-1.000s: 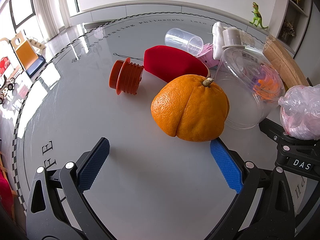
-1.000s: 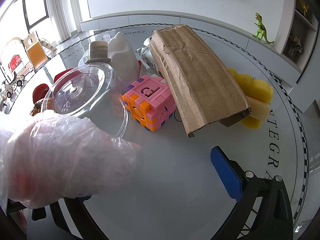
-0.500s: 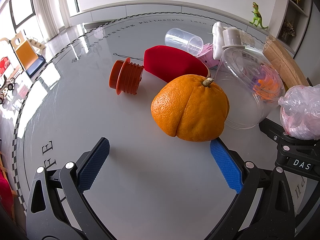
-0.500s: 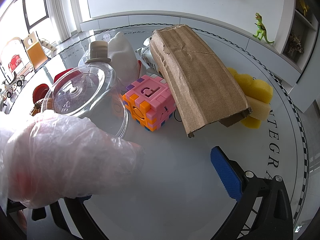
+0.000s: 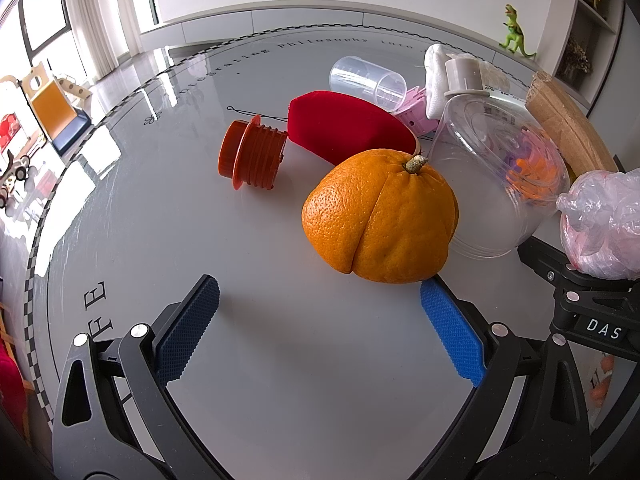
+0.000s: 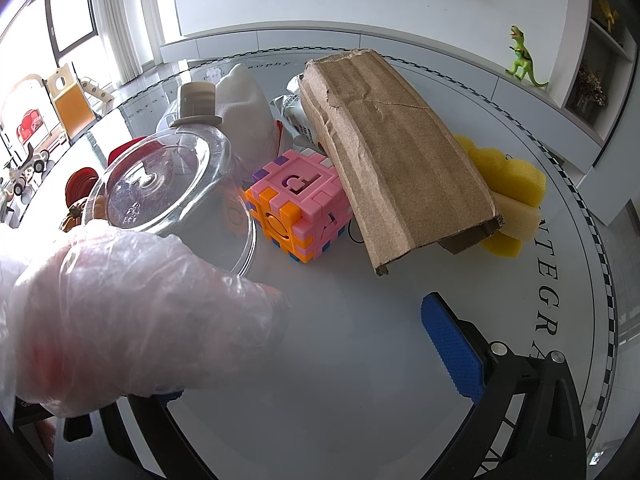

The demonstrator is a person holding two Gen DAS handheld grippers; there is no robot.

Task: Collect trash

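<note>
Left tool [image 5: 316, 312] wide and empty, the orange peel [image 5: 380, 216] sitting at one o'clock just off its right pad, so we'd slide forward and centre it before squeezing, while our right tool [image 6: 300, 344] looks wide, its left pad hidden by the glove [image 6: 120, 312].

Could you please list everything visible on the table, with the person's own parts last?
Orange fruit: 1, orange, front centre.
Ribbed plastic cap: 1, rust-red, left of fruit.
Red pouch: 1, behind fruit.
Clear plastic cup: 1, lying far back.
Clear plastic tub: 1, inverted.
Puzzle cube: 1, pink-orange, centre.
Torn cardboard: 1, brown, over yellow sponge.
Left gripper: open.
Right gripper: partly hidden.
Gloved hand: 1.
</note>
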